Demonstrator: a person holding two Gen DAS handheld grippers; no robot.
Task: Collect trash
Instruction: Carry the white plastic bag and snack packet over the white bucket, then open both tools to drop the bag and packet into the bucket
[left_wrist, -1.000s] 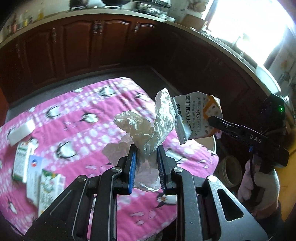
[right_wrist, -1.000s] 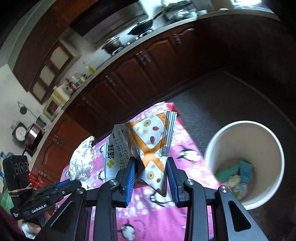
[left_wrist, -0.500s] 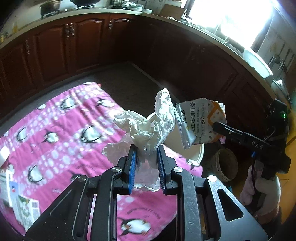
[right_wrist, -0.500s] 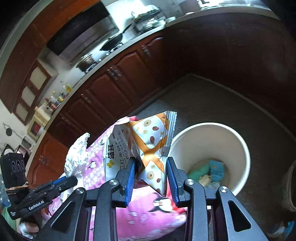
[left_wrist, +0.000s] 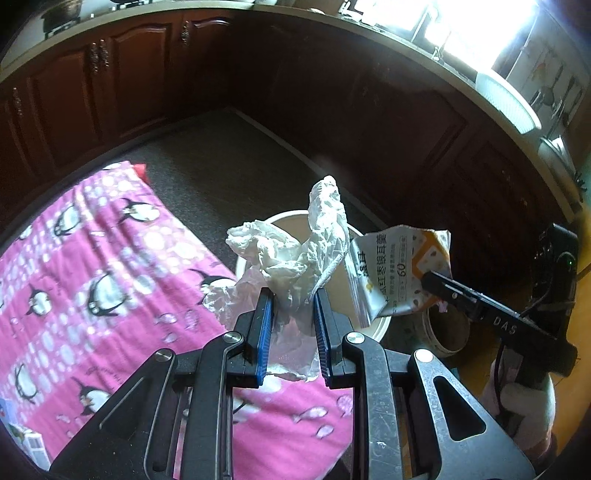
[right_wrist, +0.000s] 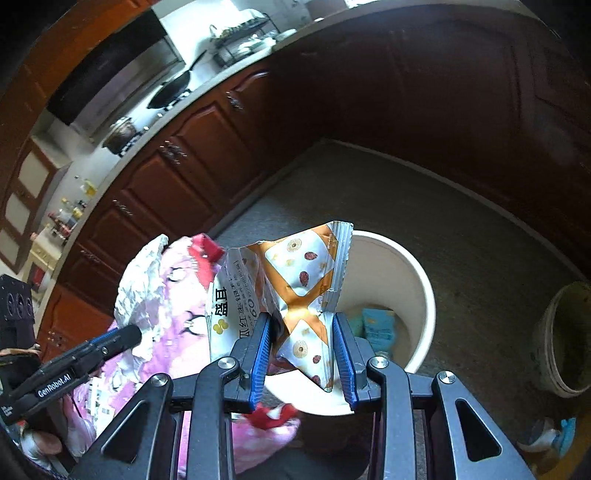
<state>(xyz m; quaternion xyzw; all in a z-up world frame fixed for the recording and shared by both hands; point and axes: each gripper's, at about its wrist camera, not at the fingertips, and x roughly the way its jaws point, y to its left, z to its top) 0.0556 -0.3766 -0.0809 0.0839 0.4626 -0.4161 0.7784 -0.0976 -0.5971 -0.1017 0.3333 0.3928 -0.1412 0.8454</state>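
The left wrist view alone shows the bright window at upper right, a wide stretch of pink penguin cloth at lower left, and cartons at the bottom left edge. The right wrist view alone shows the bin's inside: a white bin holding blue and pale scraps at its bottom, the stove with a pan at upper left, and a second, dirty pot at the right edge.

The left gripper is pressed onto a crumpled white tissue; the tissue rises from between the blue pads at frame centre and hangs in front of the bin's rim. In the right view the same tissue shows at centre left, at the tip of the left gripper.

The right gripper pinches an orange-and-white wrapper; the wrapper stands up from the pads, over the bin's left rim. In the left view the wrapper sits right of centre, held at the right gripper's tip.

Count: two grippers, one tissue, one wrapper, one bin, one pot. A hand shows at lower right in the left view.
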